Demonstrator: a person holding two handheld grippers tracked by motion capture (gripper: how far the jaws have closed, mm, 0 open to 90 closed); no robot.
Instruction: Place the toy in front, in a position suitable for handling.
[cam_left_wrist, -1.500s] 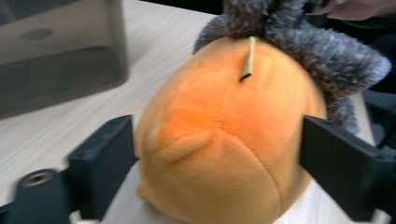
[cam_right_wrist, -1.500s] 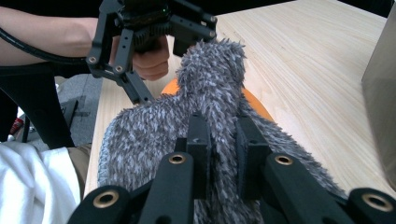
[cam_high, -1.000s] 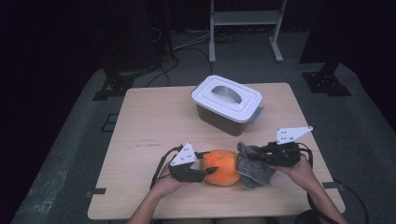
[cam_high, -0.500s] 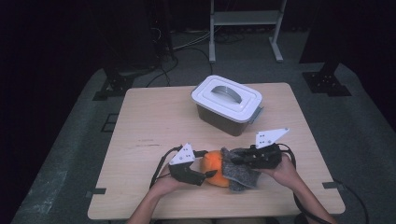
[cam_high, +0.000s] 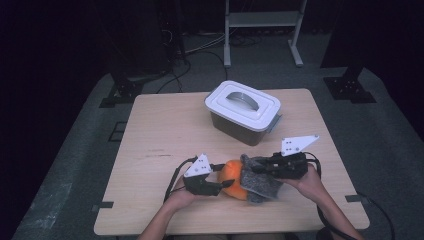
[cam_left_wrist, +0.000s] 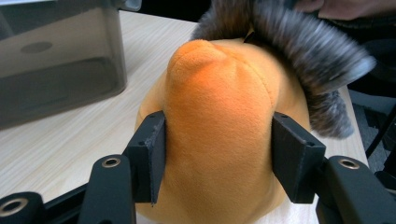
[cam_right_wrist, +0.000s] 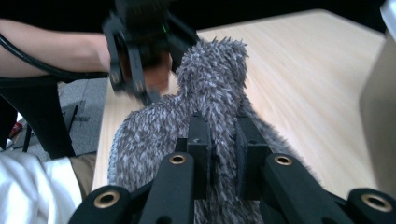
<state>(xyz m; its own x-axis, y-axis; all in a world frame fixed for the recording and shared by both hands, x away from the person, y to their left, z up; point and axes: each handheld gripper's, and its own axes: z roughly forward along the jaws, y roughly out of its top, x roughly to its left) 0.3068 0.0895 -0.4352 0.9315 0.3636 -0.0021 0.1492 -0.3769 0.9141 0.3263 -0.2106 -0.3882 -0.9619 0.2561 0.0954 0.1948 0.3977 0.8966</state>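
An orange plush toy lies near the table's front edge. My left gripper comes at it from the left; its jaws have just been closing, and in the left gripper view the pads press into both sides of the orange plush. A grey fuzzy cloth drapes over the toy's right side. My right gripper is shut on that cloth, and in the right gripper view a fold of grey cloth is pinched between the jaws of the right gripper.
A grey plastic box with a white handled lid stands at the table's back centre, its latch facing right. The wooden table is bare to the left. A metal rack's legs stand on the floor beyond.
The right gripper has moved left with the grey cloth, which now covers more of the orange plush. The left hand has stayed in place.
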